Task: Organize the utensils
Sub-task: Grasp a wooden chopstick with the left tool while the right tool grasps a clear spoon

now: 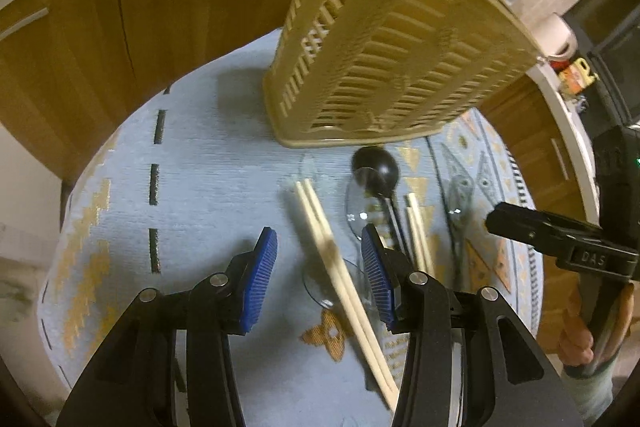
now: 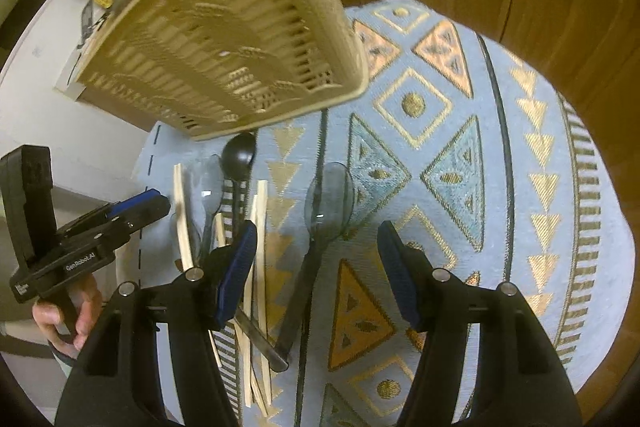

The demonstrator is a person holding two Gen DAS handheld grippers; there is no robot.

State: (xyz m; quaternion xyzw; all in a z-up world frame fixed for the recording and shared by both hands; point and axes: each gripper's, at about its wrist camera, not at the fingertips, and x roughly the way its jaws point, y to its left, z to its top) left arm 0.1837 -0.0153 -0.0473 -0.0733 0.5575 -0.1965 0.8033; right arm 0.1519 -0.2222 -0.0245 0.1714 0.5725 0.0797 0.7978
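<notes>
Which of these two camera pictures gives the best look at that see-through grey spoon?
The right wrist view. There the grey spoon lies whole between the right claw's open pads, bowl and dark handle both clear. In the left wrist view it sits far right, small and blurred against the patterned cloth.

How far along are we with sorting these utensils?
Nothing looks sorted yet. The chopsticks, black spoon and clear spoon all lie loose on the patterned cloth in front of the basket. The left gripper and right gripper are open and empty.
</notes>
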